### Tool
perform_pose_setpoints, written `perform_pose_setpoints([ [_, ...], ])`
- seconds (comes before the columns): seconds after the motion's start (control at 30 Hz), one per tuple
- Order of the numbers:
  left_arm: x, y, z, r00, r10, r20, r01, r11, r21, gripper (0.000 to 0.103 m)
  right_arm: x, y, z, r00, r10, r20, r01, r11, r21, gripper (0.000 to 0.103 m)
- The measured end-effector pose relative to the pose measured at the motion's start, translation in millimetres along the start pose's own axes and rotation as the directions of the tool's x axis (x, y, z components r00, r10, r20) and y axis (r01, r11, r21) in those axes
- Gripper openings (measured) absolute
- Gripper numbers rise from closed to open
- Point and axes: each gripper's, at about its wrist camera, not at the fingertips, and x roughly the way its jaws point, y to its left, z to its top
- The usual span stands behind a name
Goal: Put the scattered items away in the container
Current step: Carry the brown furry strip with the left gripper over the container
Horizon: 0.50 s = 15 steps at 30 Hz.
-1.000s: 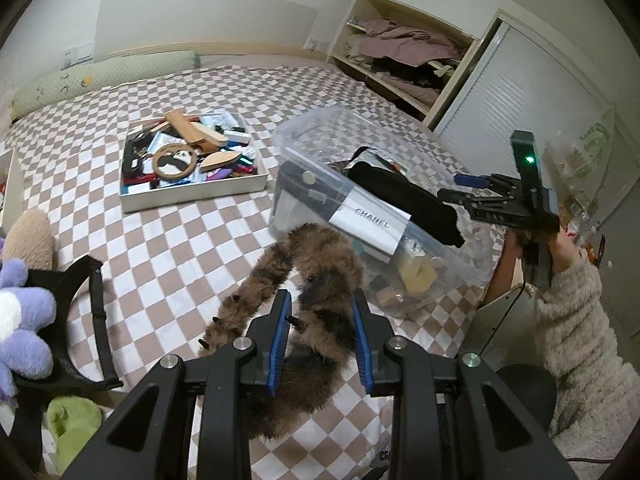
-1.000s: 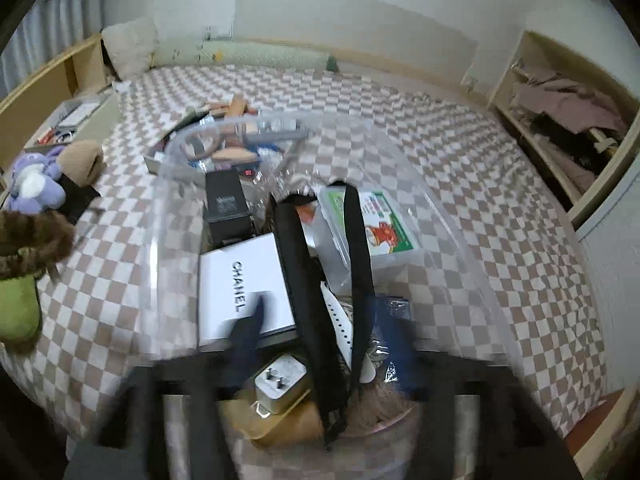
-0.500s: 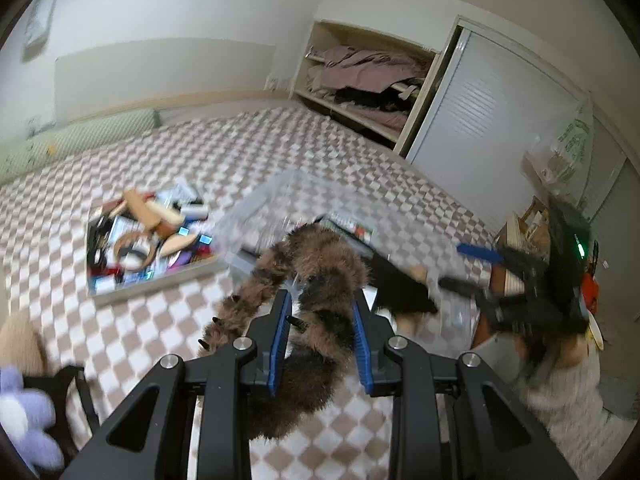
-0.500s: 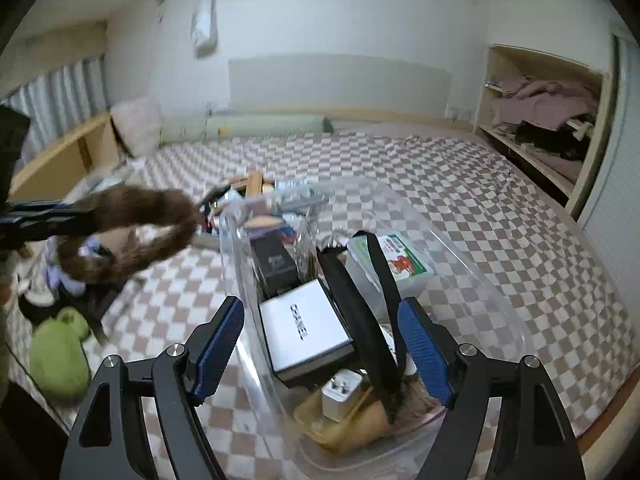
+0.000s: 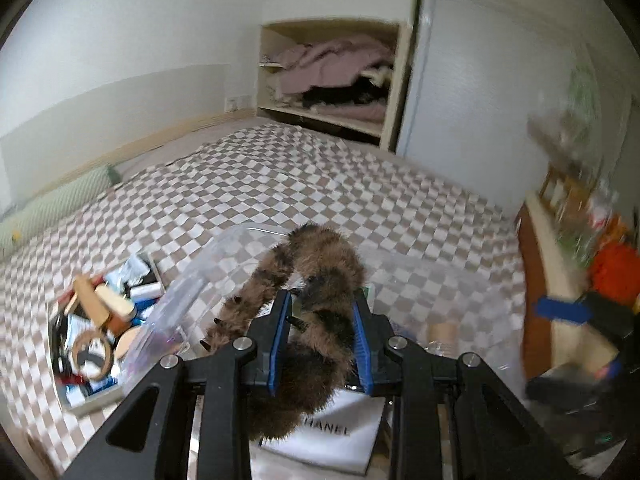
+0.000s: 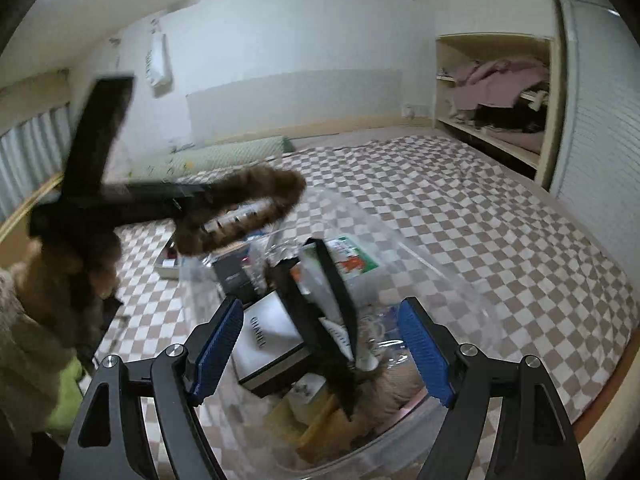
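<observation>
- Furry brown headband (image 5: 320, 280) is pinched between the blue pads of the left tool (image 5: 320, 332); its arch rises past the fingertips, and its lower end hangs over a white box (image 5: 332, 436) inside the clear plastic bin (image 5: 192, 292).
- From the right wrist view the same headband (image 6: 244, 204) hangs in the air above the bin's far left rim, gripped by the left tool (image 6: 188, 200), which is blurred, with a hand (image 6: 52, 264) in a fuzzy cream sleeve behind it.
- Right tool (image 6: 320, 352) has its jaws spread wide with nothing between the pads; it sits over the near end of the bin (image 6: 440, 280).
- Inside the bin lie the white box (image 6: 272, 344), a black strap (image 6: 320, 304) and a packet with a green and red print (image 6: 352, 260).
- On the checked bed (image 5: 360, 184), a shallow tray (image 5: 100, 400) full of small things sits just left of the bin.
- At the bed's far corner an open shelf (image 5: 332, 80) holds folded pink bedding.
</observation>
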Motion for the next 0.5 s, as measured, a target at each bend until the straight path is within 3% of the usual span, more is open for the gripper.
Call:
perform_pose_setpoints([
  [0.13, 52, -28, -27, 0.979, -0.082, -0.187, 0.099, 0.992, 0.082, 0.03, 2, -13, -1, 1.0, 0.001, -0.005, -0.001, 1.0, 0.017, 0.08],
  [0.17, 60, -32, -35, 0.974, -0.09, -0.21, 0.112, 0.989, 0.092, 0.041, 4, -15, -1, 1.0, 0.0, -0.007, 0.0, 1.0, 0.02, 0.08],
  [0.23, 61, -36, -43, 0.976, -0.101, -0.195, 0.122, 0.987, 0.101, 0.052, 6, -17, -2, 1.0, -0.004, -0.016, 0.005, 1.0, 0.021, 0.08],
  [0.27, 61, -34, -43, 0.974, -0.121, -0.19, 0.14, 0.986, 0.087, 0.073, 8, -18, -3, 1.0, -0.005, -0.021, 0.006, 1.0, 0.022, 0.08],
  [0.33, 58, -25, -41, 0.963, -0.18, -0.202, 0.189, 0.982, 0.023, 0.094, 12, -20, -4, 0.999, -0.003, -0.032, 0.004, 1.0, 0.022, 0.08],
  [0.5, 35, -6, -43, 0.974, -0.16, -0.161, 0.16, 0.987, -0.012, 0.094, 15, -25, -7, 0.999, -0.005, -0.045, 0.007, 0.999, 0.036, 0.08],
])
